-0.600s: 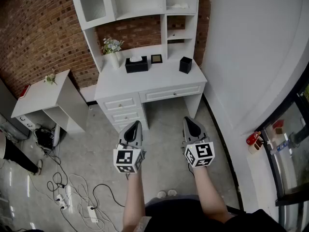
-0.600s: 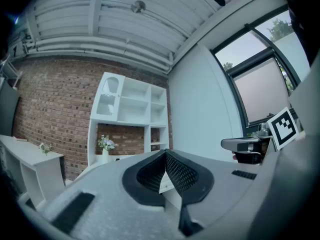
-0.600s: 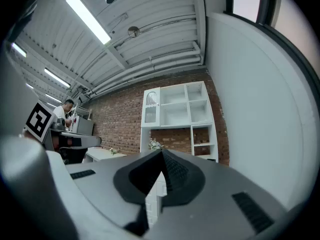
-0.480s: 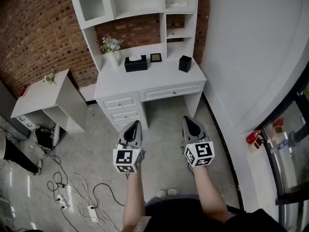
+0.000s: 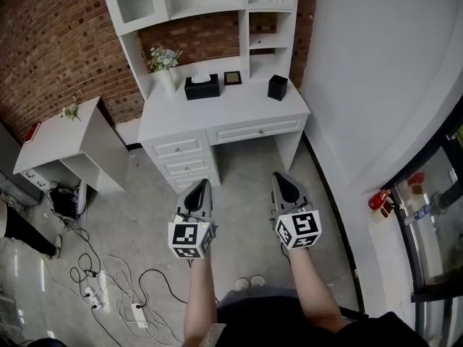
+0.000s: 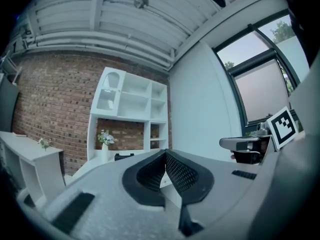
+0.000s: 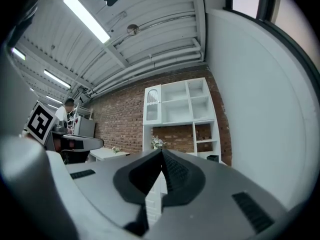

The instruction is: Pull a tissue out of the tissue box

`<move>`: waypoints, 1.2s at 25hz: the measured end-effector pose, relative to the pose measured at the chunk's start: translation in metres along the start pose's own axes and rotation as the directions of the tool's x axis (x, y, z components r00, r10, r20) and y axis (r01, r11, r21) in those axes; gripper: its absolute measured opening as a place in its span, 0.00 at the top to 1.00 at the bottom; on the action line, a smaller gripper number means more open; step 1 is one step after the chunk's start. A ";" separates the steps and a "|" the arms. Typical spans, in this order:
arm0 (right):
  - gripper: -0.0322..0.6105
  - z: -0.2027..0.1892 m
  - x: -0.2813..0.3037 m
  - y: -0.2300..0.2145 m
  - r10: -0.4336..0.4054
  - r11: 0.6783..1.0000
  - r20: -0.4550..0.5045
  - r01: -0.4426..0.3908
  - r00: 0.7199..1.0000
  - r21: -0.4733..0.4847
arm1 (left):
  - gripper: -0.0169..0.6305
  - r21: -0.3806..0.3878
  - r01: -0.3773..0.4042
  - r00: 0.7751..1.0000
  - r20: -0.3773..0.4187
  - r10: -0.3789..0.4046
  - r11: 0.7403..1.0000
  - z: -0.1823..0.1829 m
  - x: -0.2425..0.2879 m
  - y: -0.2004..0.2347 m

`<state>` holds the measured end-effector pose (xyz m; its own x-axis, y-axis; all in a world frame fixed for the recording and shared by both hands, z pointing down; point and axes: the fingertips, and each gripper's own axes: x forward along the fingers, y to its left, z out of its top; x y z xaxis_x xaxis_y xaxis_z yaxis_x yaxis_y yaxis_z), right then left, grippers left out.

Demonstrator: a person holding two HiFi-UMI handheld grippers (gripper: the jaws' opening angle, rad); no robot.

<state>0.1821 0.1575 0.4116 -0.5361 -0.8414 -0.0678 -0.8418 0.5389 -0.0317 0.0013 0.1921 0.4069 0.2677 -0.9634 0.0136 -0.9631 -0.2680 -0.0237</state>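
A black tissue box [image 5: 202,87] with a white tissue sticking out of its top sits at the back of the white desk [image 5: 224,114], between a vase of flowers [image 5: 165,67] and a small picture frame [image 5: 233,78]. In the left gripper view the tissue box [image 6: 123,156] shows as a small dark shape far ahead. My left gripper [image 5: 204,186] and right gripper [image 5: 280,179] are held level side by side over the floor, well short of the desk. Both have their jaws together with nothing between them.
A black cup-like holder [image 5: 277,87] stands at the desk's right. A white hutch [image 5: 202,6] rises over the desk against the brick wall. A low white side table [image 5: 69,143] stands left. Cables and power strips [image 5: 108,295] lie on the floor at left. A curved white wall [image 5: 376,85] runs along the right.
The view has shifted slightly: the desk and tissue box sit a little lower and nearer in the head view. Both grippers keep the same pose, still shut.
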 end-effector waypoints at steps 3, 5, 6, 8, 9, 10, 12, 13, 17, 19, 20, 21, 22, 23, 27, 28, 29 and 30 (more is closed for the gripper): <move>0.95 -0.008 0.000 0.004 0.004 1.000 -0.014 -0.004 1.000 0.002 | 0.96 -0.014 0.004 1.000 -0.005 -0.004 1.000 -0.006 -0.001 0.003; 0.95 -0.012 0.000 0.008 0.013 1.000 -0.021 -0.013 1.000 0.005 | 0.96 -0.023 0.010 1.000 -0.006 -0.010 1.000 -0.010 -0.002 0.005; 0.93 -0.014 0.001 0.010 0.021 1.000 -0.023 -0.020 1.000 0.008 | 0.96 -0.026 0.012 1.000 -0.006 -0.012 1.000 -0.011 -0.002 0.006; 0.87 -0.016 0.003 0.014 0.036 0.999 -0.025 -0.036 0.999 0.018 | 0.96 -0.035 0.013 1.000 -0.007 -0.013 0.999 -0.012 -0.001 0.009; 0.84 -0.017 0.004 0.016 0.043 0.999 -0.023 -0.042 0.999 0.022 | 0.96 -0.039 0.011 1.000 -0.007 -0.012 0.999 -0.013 -0.001 0.011; 0.81 -0.018 0.005 0.018 0.049 0.998 -0.018 -0.049 0.999 0.027 | 0.96 -0.040 0.012 1.000 -0.006 -0.012 0.999 -0.014 -0.001 0.013; 0.74 -0.018 0.007 0.020 0.060 0.998 -0.009 -0.059 0.998 0.037 | 0.96 -0.037 0.019 1.000 -0.003 -0.019 0.999 -0.014 0.000 0.016; 0.70 -0.018 0.009 0.021 0.063 0.997 -0.005 -0.063 0.998 0.042 | 0.96 -0.036 0.022 1.000 -0.002 -0.022 0.999 -0.014 0.001 0.018; 0.63 -0.013 0.013 0.025 0.065 0.997 0.016 -0.066 0.998 0.042 | 0.96 -0.030 0.031 1.000 0.007 -0.031 0.999 -0.011 0.000 0.024; 0.61 -0.007 0.013 0.028 0.060 0.997 0.030 -0.061 0.998 0.036 | 0.96 -0.028 0.038 0.999 0.018 -0.037 0.999 -0.006 -0.001 0.027; 0.60 -0.004 0.012 0.029 0.056 0.998 0.039 -0.058 0.998 0.035 | 0.96 -0.026 0.042 0.999 0.024 -0.041 0.999 -0.003 -0.002 0.028; 0.60 -0.001 0.012 0.030 0.054 0.998 0.047 -0.055 0.997 0.033 | 0.96 -0.023 0.045 0.999 0.030 -0.044 0.999 -0.001 -0.002 0.029; 0.59 0.002 0.013 0.031 0.053 0.998 0.054 -0.054 0.997 0.029 | 0.96 -0.018 0.048 0.998 0.035 -0.047 0.999 0.002 -0.001 0.031; 0.59 0.005 0.014 0.031 0.052 0.998 0.060 -0.054 0.997 0.025 | 0.96 -0.013 0.050 0.998 0.039 -0.049 0.999 0.005 -0.001 0.032; 0.59 0.016 0.016 0.023 0.036 0.999 0.083 -0.038 0.996 0.021 | 0.96 0.016 0.063 0.996 0.061 -0.064 0.998 0.017 0.006 0.032; 0.59 0.020 0.017 0.020 0.031 0.999 0.092 -0.033 0.995 0.019 | 0.96 0.020 0.064 0.996 0.067 -0.065 0.998 0.021 0.009 0.032; 0.59 0.024 0.019 0.017 0.027 0.999 0.100 -0.029 0.995 0.015 | 0.96 0.021 0.064 0.995 0.074 -0.066 0.998 0.024 0.012 0.034; 0.59 0.026 0.022 0.015 0.025 1.000 0.106 -0.026 0.994 0.011 | 0.96 0.022 0.063 0.995 0.082 -0.065 0.998 0.027 0.015 0.037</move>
<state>0.1594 0.1482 0.3835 -0.5468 -0.8189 -0.1743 -0.8269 0.5609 -0.0408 -0.0295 0.1675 0.3790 0.3309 -0.9413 -0.0671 -0.9434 -0.3285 -0.0449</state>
